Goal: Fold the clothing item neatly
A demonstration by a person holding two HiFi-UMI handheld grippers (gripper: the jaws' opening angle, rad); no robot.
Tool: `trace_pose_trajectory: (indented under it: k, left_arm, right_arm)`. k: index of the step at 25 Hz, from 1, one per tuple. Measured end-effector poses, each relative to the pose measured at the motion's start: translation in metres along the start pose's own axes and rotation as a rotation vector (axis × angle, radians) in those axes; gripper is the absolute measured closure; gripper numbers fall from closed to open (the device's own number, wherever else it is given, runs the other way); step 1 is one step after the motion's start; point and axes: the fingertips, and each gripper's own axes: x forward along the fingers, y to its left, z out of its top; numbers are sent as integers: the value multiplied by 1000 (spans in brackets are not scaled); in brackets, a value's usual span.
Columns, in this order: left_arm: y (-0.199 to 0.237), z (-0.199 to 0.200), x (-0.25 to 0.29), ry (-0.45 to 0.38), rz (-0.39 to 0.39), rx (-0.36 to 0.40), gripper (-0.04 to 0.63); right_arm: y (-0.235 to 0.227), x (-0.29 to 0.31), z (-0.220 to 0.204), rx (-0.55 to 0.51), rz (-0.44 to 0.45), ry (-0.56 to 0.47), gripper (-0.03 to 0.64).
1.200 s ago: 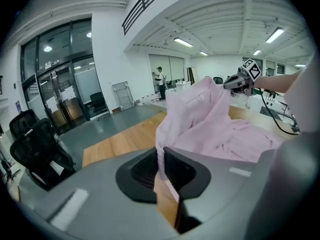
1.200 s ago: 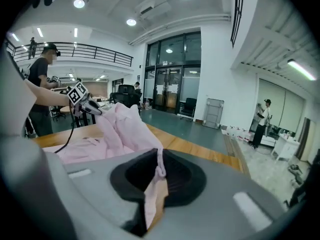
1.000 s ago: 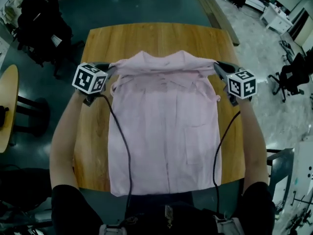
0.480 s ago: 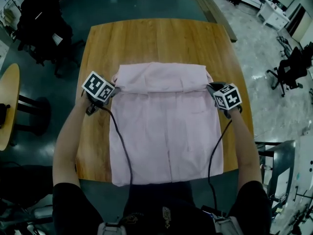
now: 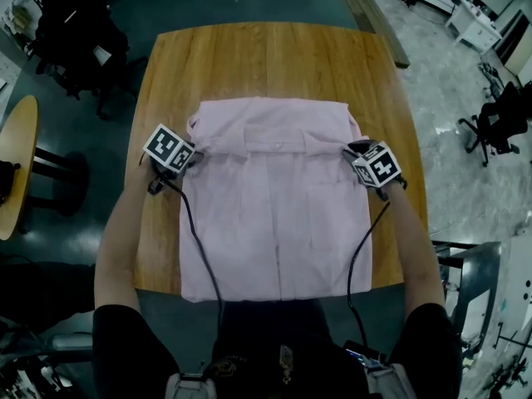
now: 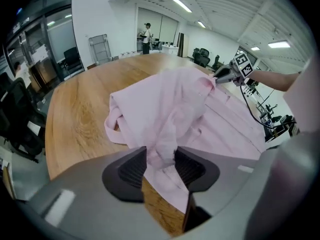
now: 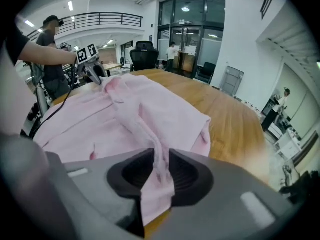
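A pink button-up shirt (image 5: 274, 223) lies front-up on the wooden table (image 5: 266, 56), its top part doubled over into a band across the chest. My left gripper (image 5: 194, 146) is at the band's left end. Its jaws are opening, and a loose bunch of shirt (image 6: 160, 134) still sits in the wide gap of this gripper (image 6: 160, 165). My right gripper (image 5: 352, 150) is at the band's right end. Its jaws are also opening, but the pads still touch a thin ridge of cloth (image 7: 150, 129) that runs into this gripper (image 7: 161, 169).
Black cables (image 5: 202, 248) trail from both grippers across the shirt toward me. A round side table (image 5: 17, 165) stands at the left. Office chairs (image 5: 499, 123) stand at the right, and dark chairs and bags (image 5: 71, 32) at the far left. The shirt hem hangs over the near table edge.
Both grippers came toward me and down with the shirt's top edge. That edge, once held up at the far side, now lies folded over the chest. The left jaws have widened.
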Motion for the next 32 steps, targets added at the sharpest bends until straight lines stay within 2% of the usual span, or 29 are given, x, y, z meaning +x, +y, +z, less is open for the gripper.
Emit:
trace_pose_trajectory:
  k: [2, 4, 8, 11, 12, 14, 18, 23, 27, 32]
  left_arm:
    - [-5, 9, -14, -33, 21, 46, 369]
    - [-13, 24, -28, -80, 31, 89, 356]
    - [-47, 59, -37, -154, -24, 178, 336]
    - [-73, 80, -16, -179, -84, 208, 336]
    - [-79, 86, -8, -175, -98, 210, 336]
    - [-86, 92, 8, -151, -118, 204, 337]
    - [-91, 93, 22, -107, -153, 190, 337]
    - [-118, 70, 14, -62, -231, 233, 344]
    - [-143, 37, 5, 30, -297, 307, 344]
    - [-151, 6, -7, 100, -336, 324, 348]
  right_arm:
    - [8, -14, 10, -18, 29, -25, 513]
    - [17, -26, 27, -26, 66, -60, 502]
    - [40, -28, 73, -2, 153, -154, 499]
    - [54, -2, 98, 50, 215, -182, 499]
    - [57, 9, 102, 61, 231, -174, 496]
    - [62, 28, 104, 68, 262, -141, 427]
    - [81, 39, 98, 40, 355, -71, 422]
    - [116, 18, 90, -152, 414, -62, 424]
    - [142, 1, 61, -298, 471, -13, 431]
    - [159, -13, 28, -377, 523, 64, 433]
